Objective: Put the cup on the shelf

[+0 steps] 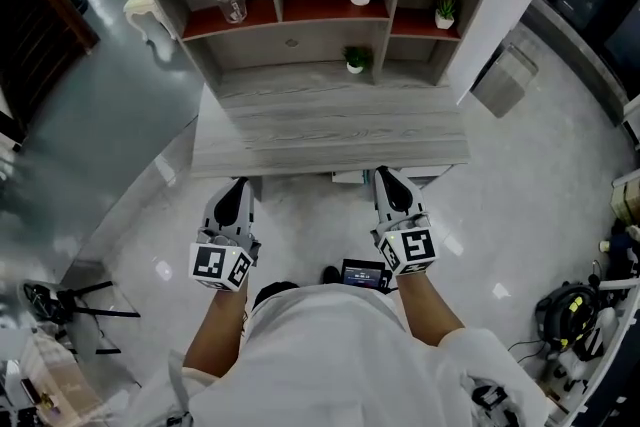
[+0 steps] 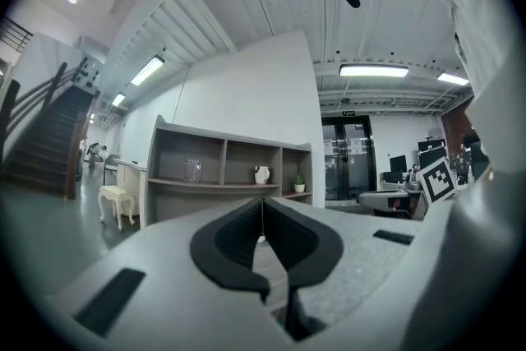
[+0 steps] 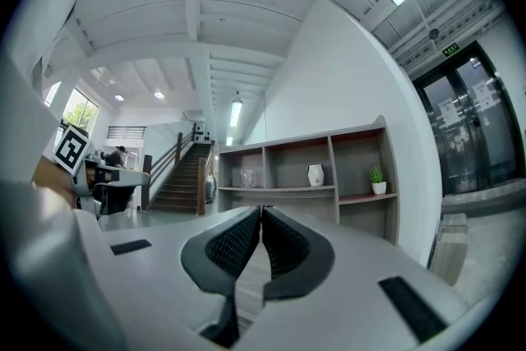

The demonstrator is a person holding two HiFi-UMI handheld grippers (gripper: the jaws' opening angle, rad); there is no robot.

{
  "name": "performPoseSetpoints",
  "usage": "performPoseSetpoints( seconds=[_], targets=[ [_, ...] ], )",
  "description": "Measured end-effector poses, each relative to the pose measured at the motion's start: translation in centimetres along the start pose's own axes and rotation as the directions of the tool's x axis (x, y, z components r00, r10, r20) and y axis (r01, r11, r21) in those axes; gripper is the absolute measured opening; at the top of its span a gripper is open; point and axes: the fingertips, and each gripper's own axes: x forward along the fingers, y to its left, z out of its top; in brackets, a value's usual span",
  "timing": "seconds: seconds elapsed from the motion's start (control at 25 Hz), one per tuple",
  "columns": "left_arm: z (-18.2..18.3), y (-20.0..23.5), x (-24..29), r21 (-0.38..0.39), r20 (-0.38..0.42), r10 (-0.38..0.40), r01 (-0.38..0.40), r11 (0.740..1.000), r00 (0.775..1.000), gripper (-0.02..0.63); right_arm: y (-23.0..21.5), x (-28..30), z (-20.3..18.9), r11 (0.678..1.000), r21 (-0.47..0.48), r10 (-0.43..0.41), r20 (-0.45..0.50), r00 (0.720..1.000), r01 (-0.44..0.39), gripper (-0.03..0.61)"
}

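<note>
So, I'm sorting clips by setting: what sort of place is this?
Likely an open office or lab hall: a staircase, glass double doors, and desks with monitors beyond the wooden shelf unit.

**Right gripper: jaws closed, nothing held**

My right gripper (image 3: 261,210) points level at the shelf unit (image 3: 329,134). Its two dark ribbed pads meet at the tips, and nothing sits between them.

The shelf unit stands ahead against a white wall. Its upper row has three compartments:
- Left: a clear glass cup (image 3: 247,177), upright.
- Middle: a white jug (image 3: 316,174), upright.
- Right: a small potted plant (image 3: 377,179) in a white pot.

A staircase (image 3: 185,177) rises to the left of the unit. Glass doors (image 3: 468,127) stand to the right. Strip lights run along the ceiling overhead.
</note>
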Motion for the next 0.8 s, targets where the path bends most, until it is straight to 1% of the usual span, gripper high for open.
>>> performPoseSetpoints(
  seconds=[0.12, 0.28, 0.52, 0.64, 0.8],
  targets=[
    [0.2, 1.0, -1.1, -0.009, 0.015, 0.007, -0.007, 1.000, 1.000, 0.011, 1.2, -0.1, 0.2, 1.000, -0.017, -0.024, 0.004, 1.000, 0.024, 0.035],
    [0.3, 2.3, -3.0, -0.024, 0.027, 0.003, -0.003, 1.000, 1.000, 0.011, 3.8, -0.3, 0.7, 0.999, -0.027, -0.031, -0.001, 1.000, 0.031, 0.035],
    [0.3, 4.7, -7.3, -0.024, 0.025, -0.010, 0.010, 1.000, 1.000, 0.011, 8.6, -1.4, 1.6, 0.998, -0.042, -0.045, -0.002, 0.999, 0.045, 0.035],
    [0.0, 6.4, -10.2, -0.037, 0.022, 0.001, 0.000, 0.999, 1.000, 0.011, 11.6, -1.9, 1.8, 0.998, -0.033, -0.048, 0.000, 0.999, 0.047, 0.035],
    [-0.3, 8.0, -13.4, -0.052, 0.026, 0.012, -0.011, 0.999, 1.000, 0.011, 15.3, -3.1, 1.9, 0.998, -0.045, -0.050, 0.000, 0.999, 0.050, 0.035]
  ],
)
